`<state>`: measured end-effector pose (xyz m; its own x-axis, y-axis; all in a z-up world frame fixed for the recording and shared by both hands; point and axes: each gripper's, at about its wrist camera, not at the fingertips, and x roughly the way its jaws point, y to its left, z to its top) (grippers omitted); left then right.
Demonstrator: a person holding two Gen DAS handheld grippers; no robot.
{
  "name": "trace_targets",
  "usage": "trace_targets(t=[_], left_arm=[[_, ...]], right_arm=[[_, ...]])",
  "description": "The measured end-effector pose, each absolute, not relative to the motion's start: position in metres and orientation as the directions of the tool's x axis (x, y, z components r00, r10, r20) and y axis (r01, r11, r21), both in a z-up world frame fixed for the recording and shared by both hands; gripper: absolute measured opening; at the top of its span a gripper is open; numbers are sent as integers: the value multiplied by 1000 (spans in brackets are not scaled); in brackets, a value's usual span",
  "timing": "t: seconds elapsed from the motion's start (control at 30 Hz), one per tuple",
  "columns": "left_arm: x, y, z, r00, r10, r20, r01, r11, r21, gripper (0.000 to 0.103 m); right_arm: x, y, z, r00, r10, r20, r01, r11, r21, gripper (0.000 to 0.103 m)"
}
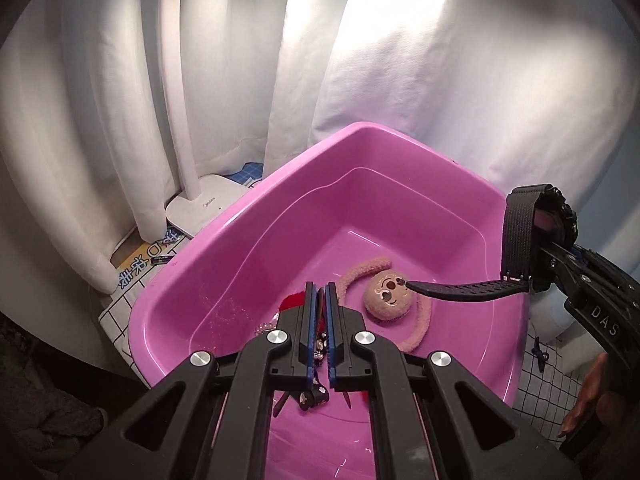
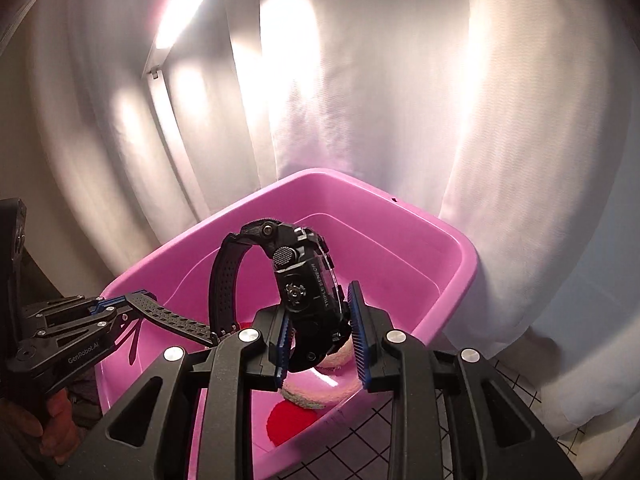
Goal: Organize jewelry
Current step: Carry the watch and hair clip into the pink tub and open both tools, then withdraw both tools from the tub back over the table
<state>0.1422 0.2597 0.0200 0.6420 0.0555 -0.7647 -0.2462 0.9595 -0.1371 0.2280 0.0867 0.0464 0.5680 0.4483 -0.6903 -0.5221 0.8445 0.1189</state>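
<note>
A pink plastic tub (image 1: 224,220) (image 2: 360,184) fills the middle of both views. On its floor lie a beige plush headband with a round face (image 1: 388,294) (image 2: 320,396) and a red plush piece (image 1: 292,300) (image 2: 288,420). Over the tub's near side, my left gripper (image 1: 320,290) (image 2: 132,300) is shut on a small dangling trinket (image 1: 318,346) with metal beads and dark red bits. My right gripper (image 2: 320,300) (image 1: 536,268) is shut on the case of a chunky black watch (image 2: 304,280) (image 1: 552,220) above the tub's right side. The loose strap hangs out over the headband.
White curtains hang behind the tub. A white desk lamp (image 1: 204,204) stands at the back left beside a printed box (image 1: 136,264). A grid-patterned cloth (image 1: 548,392) covers the table. A person's hand (image 1: 588,396) (image 2: 52,420) grips each tool's handle.
</note>
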Motion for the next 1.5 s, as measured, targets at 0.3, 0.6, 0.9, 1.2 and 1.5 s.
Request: trace_targets(t=[0.3, 0.6, 0.9, 1.2, 1.5], left_arm=[[158, 278, -8, 546, 34, -837, -270, 953, -137, 5], [173, 285, -28, 472, 23, -881, -283, 951, -127, 5], [168, 278, -15, 498, 116, -859, -292, 956, -40, 76], [164, 278, -15, 494, 113, -862, -306, 951, -51, 79], [160, 272, -13, 501, 110, -858, -300, 952, -53, 79]], right_arm=[[264, 136, 11, 423, 340, -840, -552, 832, 59, 25], [273, 154, -20, 330, 262, -907, -559, 828, 36, 26], [278, 152, -13, 353, 267, -897, -540, 841, 37, 43], [276, 140, -7, 372, 287, -883, -521, 852, 58, 47], [270, 135, -3, 373, 307, -875, -524, 848, 74, 47]])
